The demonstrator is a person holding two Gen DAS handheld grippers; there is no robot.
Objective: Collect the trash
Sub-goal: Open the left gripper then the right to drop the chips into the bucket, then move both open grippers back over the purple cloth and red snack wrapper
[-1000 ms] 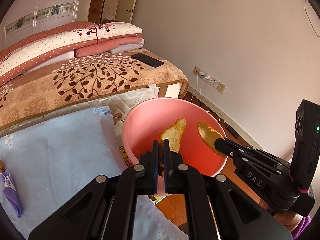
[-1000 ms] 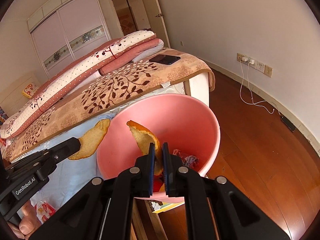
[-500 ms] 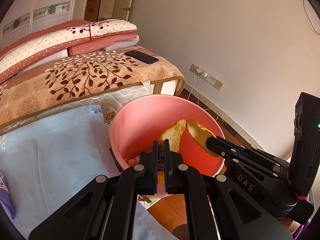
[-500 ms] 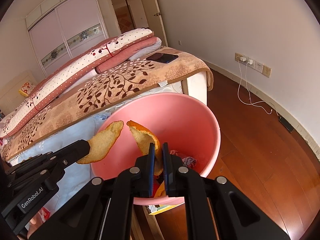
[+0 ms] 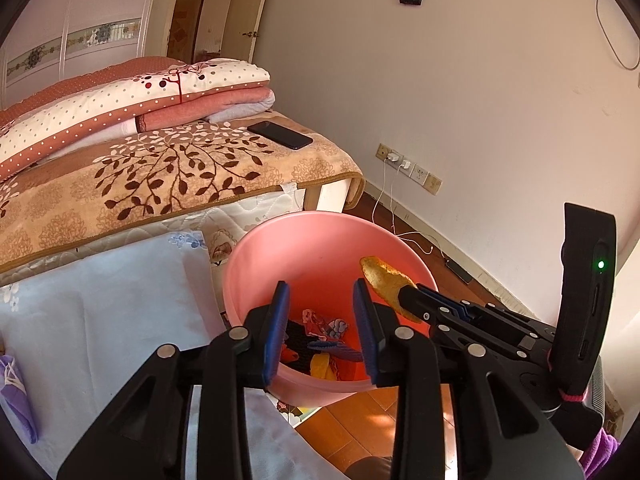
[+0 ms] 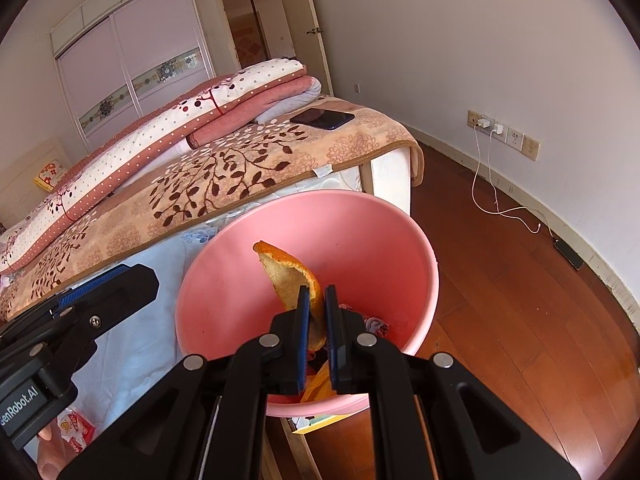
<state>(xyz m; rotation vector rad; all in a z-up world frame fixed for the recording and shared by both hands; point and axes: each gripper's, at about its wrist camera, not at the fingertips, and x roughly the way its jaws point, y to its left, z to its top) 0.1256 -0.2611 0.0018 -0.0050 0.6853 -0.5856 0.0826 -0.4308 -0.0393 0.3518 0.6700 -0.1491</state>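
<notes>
- Trash here is orange peel and wrappers, gathered around a round pink plastic bin point(image 5: 276, 264) that stands on the wooden floor point(image 6: 520, 320) against the foot of the bed.
- Bed point(image 5: 168, 176) behind the bin carries a beige blanket printed with brown leafy branches, a folded pink and white dotted quilt point(image 5: 132, 100) on top of it, and a flat black phone point(image 5: 280, 135) lying near the blanket's corner.
- Pale blue sheet point(image 5: 104, 304) spreads over the near part of the bed, just beside the bin's rim.
- Left gripper point(image 5: 320, 328), black with blue pads, hangs over the bin's mouth; its jaws have just been opening and now stand apart with nothing between them.
- Right gripper point(image 6: 315, 322) is clenched on a curved piece of orange peel point(image 6: 290, 276), which sticks up from its blue pads above the bin's opening.
- Loose rubbish point(image 5: 324, 332) lies in the bottom of the bin: crumpled printed wrappers, something dark, and a yellow-orange scrap point(image 5: 320, 366) resting among them.
- White charging cable point(image 6: 492, 196) trails from a wall socket down across the floor, well apart from the bin.
</notes>
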